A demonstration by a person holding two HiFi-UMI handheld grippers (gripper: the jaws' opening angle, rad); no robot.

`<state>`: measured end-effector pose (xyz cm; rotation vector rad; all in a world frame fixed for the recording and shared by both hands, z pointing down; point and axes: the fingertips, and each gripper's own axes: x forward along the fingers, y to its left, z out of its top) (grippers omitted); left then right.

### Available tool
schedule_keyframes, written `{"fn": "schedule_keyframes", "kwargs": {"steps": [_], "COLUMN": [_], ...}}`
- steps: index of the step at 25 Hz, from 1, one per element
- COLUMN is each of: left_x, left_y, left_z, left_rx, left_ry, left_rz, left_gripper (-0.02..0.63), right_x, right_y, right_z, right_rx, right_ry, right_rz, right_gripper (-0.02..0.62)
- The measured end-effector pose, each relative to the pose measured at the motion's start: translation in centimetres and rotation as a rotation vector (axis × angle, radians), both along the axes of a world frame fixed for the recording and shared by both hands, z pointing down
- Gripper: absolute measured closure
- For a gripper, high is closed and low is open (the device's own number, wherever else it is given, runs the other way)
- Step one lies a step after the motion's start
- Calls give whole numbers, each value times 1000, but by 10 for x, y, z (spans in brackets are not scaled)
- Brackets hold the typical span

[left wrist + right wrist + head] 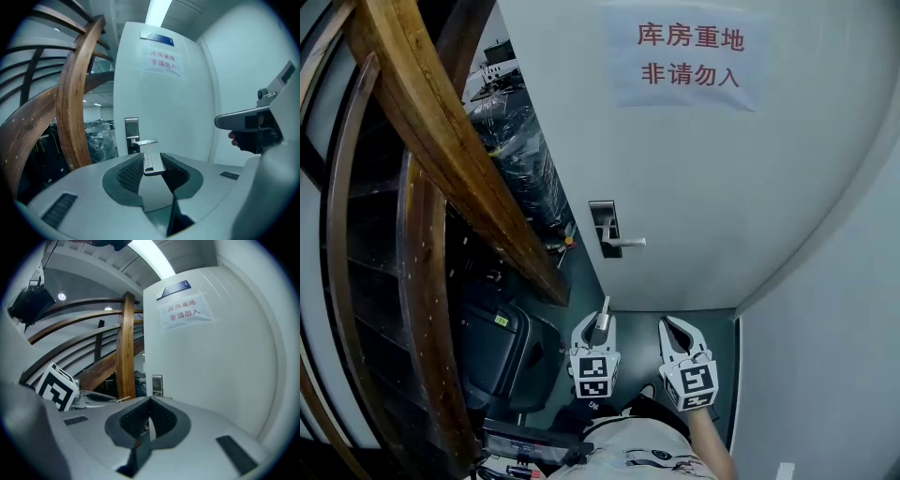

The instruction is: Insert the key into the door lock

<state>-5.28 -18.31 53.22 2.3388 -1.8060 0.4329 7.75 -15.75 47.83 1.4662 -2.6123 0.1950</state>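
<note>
Squarely, key point(153, 167) sits clamped between left hand-held gripper point(152, 158) jaws.

Dim, fisheye-warped frames under a bright ceiling light point(158, 11).

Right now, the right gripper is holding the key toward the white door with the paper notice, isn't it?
No: the left gripper holds the key in its jaws, as the left gripper view shows. The right gripper is empty. The rest stands.
</note>
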Motion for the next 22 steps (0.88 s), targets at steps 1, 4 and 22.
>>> {"fn": "schedule_keyframes", "kwargs": {"steps": [1, 4, 22], "left_x": [0, 0, -6], "left_y": [-3, -13, -56], "left_z": [3, 9, 6], "left_rx": [-7, -19, -15], "left_ry": [-5, -11, 11], "left_rz": [-1, -9, 47], "left_gripper": [489, 489, 489], "right_x": [1, 2, 1], "right_y": [-2, -10, -35], "right_z": [1, 5, -9], "right_rx": [-3, -12, 5], "right_ry": [-3, -1, 26], "right_rz": [-1, -2, 107], "right_gripper": [589, 589, 589]}}
